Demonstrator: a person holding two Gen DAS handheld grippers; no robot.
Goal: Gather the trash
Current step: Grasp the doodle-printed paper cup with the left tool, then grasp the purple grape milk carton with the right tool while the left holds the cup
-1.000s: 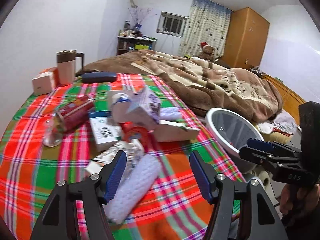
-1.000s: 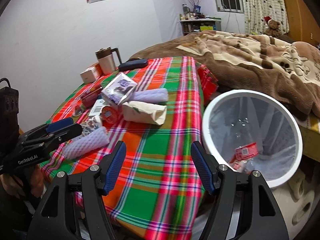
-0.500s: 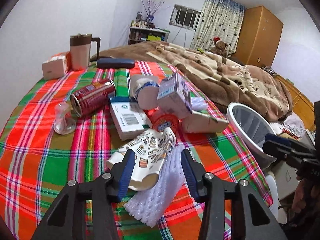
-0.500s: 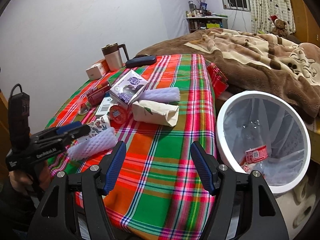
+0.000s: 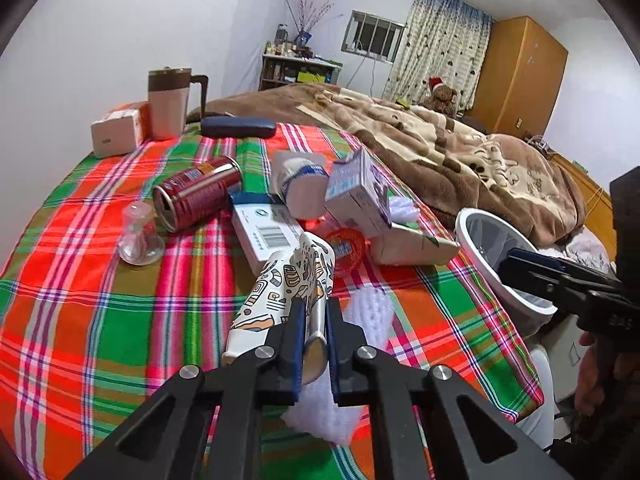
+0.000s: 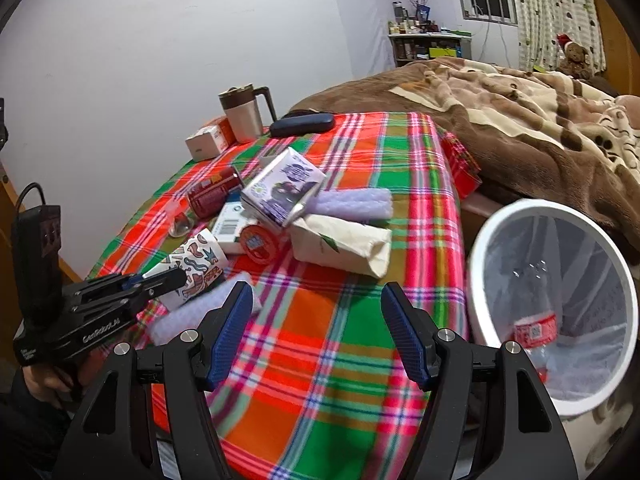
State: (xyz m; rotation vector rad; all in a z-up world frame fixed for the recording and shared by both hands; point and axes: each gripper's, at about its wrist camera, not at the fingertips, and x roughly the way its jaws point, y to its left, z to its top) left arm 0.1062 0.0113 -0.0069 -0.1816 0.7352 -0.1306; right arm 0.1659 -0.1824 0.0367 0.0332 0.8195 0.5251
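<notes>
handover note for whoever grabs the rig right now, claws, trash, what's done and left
Left claw: shut on the paper cup, pinching its crushed rim; cup not yet carried off the table.
Right claw: open, empty, hanging over the table edge beside the bin.
Done: bin already holds a plastic bottle.
Left: drop the cup in the bin, then likely the can, purple carton, foam roll, paper bag, red lid and the white box.
</notes>
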